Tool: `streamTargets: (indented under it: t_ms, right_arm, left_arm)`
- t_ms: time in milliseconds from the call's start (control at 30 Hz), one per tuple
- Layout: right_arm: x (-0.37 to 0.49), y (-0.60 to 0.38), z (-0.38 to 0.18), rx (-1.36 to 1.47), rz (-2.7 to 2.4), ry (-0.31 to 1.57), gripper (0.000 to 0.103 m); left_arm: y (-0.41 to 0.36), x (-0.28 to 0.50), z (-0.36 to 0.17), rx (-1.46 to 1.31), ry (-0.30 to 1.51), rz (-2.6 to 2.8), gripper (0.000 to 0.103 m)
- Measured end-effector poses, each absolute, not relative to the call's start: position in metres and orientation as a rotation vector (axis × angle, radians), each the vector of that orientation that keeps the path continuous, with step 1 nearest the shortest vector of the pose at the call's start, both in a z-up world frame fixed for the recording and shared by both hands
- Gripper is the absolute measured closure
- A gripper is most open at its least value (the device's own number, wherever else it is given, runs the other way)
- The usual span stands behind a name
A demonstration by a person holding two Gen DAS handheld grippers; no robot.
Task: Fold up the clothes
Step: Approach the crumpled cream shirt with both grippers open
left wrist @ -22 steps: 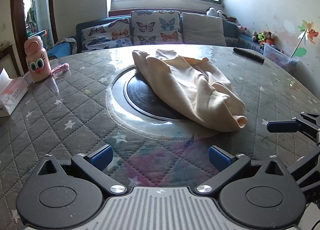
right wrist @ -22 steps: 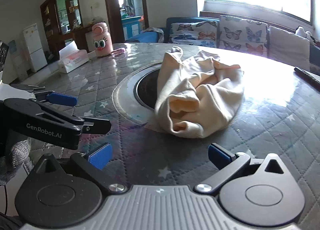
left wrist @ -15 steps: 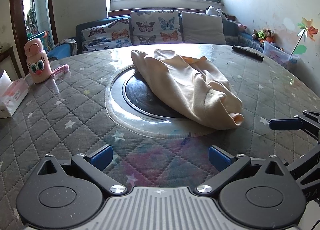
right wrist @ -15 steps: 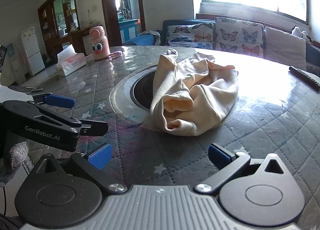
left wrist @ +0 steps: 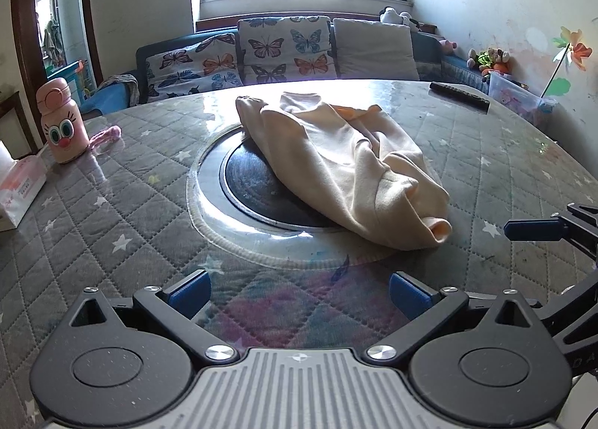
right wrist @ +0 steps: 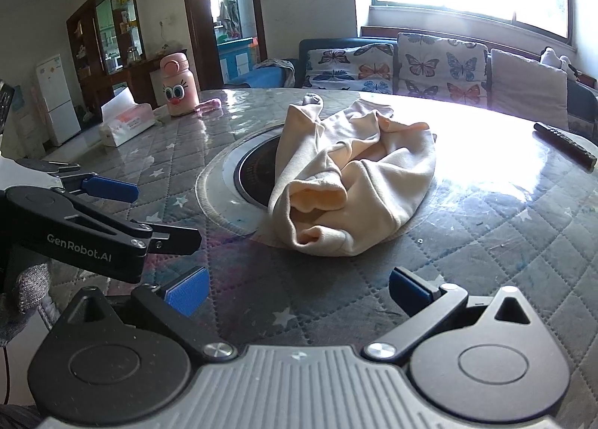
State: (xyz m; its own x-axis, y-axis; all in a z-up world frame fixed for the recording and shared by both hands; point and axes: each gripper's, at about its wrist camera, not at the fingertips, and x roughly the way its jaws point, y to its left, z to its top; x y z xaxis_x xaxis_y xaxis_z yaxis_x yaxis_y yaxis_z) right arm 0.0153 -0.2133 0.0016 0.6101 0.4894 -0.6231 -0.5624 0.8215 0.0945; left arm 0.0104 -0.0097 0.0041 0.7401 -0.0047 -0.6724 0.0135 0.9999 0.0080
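A crumpled cream garment point(left wrist: 347, 167) lies bunched in the middle of the round quilted table point(left wrist: 112, 204), partly over a dark round inset point(left wrist: 254, 186). It also shows in the right wrist view point(right wrist: 355, 178). My left gripper point(left wrist: 299, 292) is open and empty, short of the garment's near end. My right gripper point(right wrist: 297, 292) is open and empty, also short of the garment. The left gripper shows at the left of the right wrist view point(right wrist: 123, 212), and a fingertip of the right gripper shows at the right edge of the left wrist view point(left wrist: 534, 230).
A pink bottle point(left wrist: 61, 122) and a tissue box point(left wrist: 17, 186) stand at the table's left. A black remote point(left wrist: 459, 95) lies far right. A sofa with butterfly cushions point(left wrist: 284, 51) runs behind the table. A small pink item point(left wrist: 106, 135) lies beside the bottle.
Both grippers have drawn back slightly from the garment and risen a little; the garment has not moved. Both stay open.
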Motion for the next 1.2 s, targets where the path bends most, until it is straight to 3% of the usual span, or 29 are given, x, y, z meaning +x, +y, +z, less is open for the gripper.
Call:
streamTargets:
  t_ms: [600,733,1100,1200]
  right_arm:
    - [0.050,-0.219,0.008,-0.071,0.606,0.700,0.001]
    - [0.061,-0.220,0.010,-0.060,0.601,0.699,0.005]
    - [0.097,-0.228,0.005,-0.025,0.577,0.734,0.019]
    - [0.107,-0.232,0.001,-0.004,0.567,0.754,0.024]
  left_arm:
    - [-0.009,0.049,0.015,0.041,0.719,-0.017,0.000]
    - [-0.015,0.063,0.021,0.063,0.703,-0.044,0.001]
    - [-0.035,0.123,0.028,0.091,0.685,-0.127,0.020]
    - [-0.042,0.141,0.024,0.105,0.698,-0.152,0.021]
